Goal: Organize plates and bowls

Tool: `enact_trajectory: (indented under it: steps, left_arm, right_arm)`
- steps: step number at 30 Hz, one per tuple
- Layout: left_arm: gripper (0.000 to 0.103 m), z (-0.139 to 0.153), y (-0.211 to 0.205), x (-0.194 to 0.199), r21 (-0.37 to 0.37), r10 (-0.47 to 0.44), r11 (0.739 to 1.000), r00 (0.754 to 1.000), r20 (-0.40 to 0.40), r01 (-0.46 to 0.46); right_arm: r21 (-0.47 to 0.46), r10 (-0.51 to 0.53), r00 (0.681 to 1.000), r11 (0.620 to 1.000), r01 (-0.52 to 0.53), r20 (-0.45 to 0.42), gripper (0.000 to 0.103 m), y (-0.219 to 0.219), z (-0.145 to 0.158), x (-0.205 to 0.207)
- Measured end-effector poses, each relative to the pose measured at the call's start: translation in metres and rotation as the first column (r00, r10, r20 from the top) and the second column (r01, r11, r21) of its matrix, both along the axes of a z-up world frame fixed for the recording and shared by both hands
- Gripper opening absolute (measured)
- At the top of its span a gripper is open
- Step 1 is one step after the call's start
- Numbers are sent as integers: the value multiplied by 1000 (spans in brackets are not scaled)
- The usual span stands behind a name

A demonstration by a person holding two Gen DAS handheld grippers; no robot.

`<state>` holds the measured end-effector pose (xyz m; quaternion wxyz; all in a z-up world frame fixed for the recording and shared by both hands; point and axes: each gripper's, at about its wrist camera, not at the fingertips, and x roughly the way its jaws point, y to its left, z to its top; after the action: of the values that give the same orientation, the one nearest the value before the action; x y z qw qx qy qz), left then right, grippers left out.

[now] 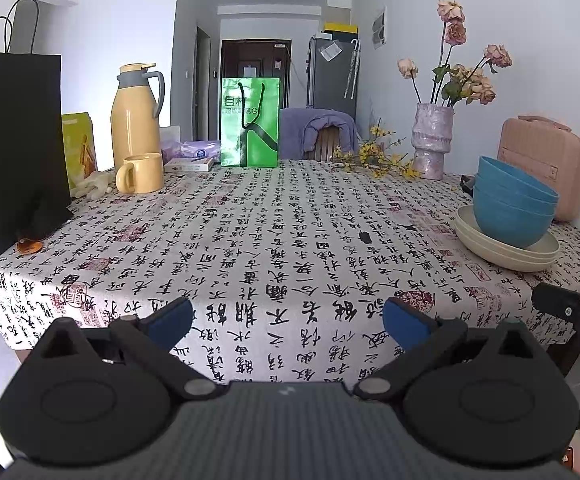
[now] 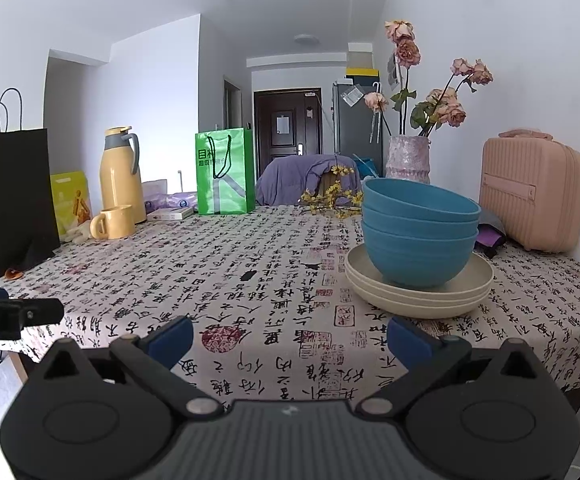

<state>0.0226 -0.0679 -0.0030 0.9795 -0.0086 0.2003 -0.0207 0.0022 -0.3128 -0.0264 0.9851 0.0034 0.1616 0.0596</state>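
You are holding both grippers, left gripper [image 1: 288, 320] and right gripper [image 2: 290, 338], wide and holding nothing; the bowls [image 2: 420, 236] are sitting on plates [image 2: 418, 296] just ahead-right of the right one.

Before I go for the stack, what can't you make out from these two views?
- Insides of the blue bowls: both views look from below rim height.
- Cream plates: centres covered by the bowls.
- Dark item by the pink case: mostly behind the bowls, right wrist view.
- Right gripper: cut off in the left wrist view.
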Motion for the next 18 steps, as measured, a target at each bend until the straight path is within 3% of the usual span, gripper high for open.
enact_trajectory:
  steps: [18]
  left_arm:
    - [103,0,-1,2,3,-7,1000,1000,-6,7]
  right_arm:
    - [12,-20,1000,1000,21,-20,103,-3,-4,1]
